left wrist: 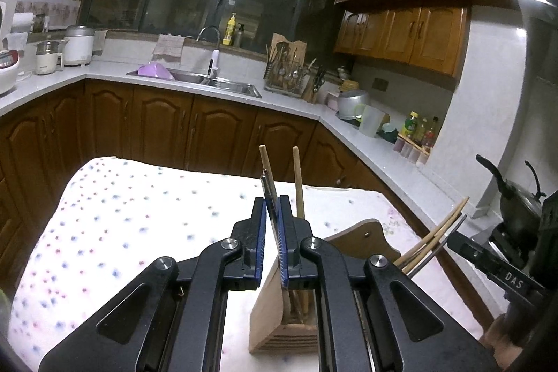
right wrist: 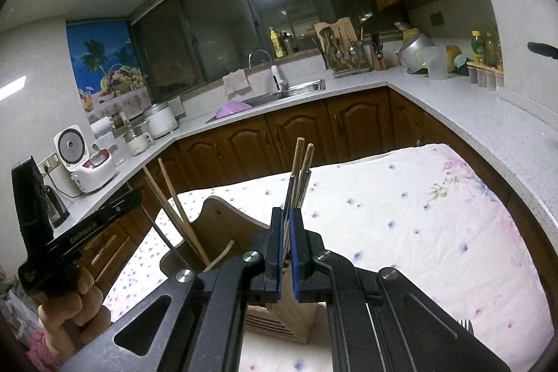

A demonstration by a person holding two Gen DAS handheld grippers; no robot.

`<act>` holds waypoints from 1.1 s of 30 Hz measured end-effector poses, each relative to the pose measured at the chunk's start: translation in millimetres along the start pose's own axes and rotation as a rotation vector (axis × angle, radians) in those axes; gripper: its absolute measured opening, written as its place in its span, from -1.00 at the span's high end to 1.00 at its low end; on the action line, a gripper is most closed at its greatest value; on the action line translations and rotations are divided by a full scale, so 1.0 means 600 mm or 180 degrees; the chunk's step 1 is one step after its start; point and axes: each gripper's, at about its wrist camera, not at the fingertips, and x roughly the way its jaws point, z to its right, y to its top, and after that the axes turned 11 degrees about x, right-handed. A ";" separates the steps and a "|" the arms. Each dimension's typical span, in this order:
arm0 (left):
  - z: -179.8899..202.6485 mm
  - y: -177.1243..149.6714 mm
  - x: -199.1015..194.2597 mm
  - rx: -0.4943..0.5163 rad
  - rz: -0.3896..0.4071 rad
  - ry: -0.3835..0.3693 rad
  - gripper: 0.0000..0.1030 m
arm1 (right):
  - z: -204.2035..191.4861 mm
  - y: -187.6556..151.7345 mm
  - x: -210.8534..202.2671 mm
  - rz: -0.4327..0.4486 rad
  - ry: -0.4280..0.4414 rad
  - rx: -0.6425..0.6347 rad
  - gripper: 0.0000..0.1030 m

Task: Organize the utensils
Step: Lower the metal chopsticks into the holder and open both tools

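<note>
A wooden utensil holder (left wrist: 279, 316) stands on the flowered tablecloth (left wrist: 139, 232), right under both grippers. My left gripper (left wrist: 272, 203) is shut on a dark metal utensil handle (left wrist: 269, 194) that stands in the holder beside two wooden chopsticks (left wrist: 298, 183). More chopsticks (left wrist: 432, 237) lean out of the holder's right side. My right gripper (right wrist: 286, 213) is shut on a thin dark metal utensil (right wrist: 290, 194) in the holder (right wrist: 279, 319), with wooden chopsticks (right wrist: 301, 162) just behind it. The other gripper and the hand holding it show at the left (right wrist: 52, 250).
A fork's tines (right wrist: 465, 325) peek out at the right of the right gripper body. A kitchen counter with a sink (left wrist: 209, 81), a utensil rack (left wrist: 287, 68), a pot (left wrist: 352, 101) and bottles runs behind the table. A dark kettle (left wrist: 516, 197) stands at the far right.
</note>
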 end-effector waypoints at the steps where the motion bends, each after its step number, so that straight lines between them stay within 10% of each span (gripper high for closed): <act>1: 0.000 0.000 -0.001 0.0000 0.0000 -0.0004 0.88 | 0.000 0.000 0.001 -0.0007 -0.0015 0.0004 0.94; 20: -0.006 -0.004 -0.003 0.0024 -0.0068 -0.0005 0.72 | 0.015 0.000 -0.007 0.0020 0.0070 0.0068 0.80; 24: -0.017 -0.009 -0.010 -0.0031 -0.0080 0.0053 0.29 | 0.017 0.004 -0.018 0.0094 0.0104 0.0097 -0.07; 33: -0.027 -0.026 -0.042 -0.0068 -0.0112 0.0203 -0.55 | 0.014 0.005 -0.029 0.0110 0.0141 0.0115 -0.58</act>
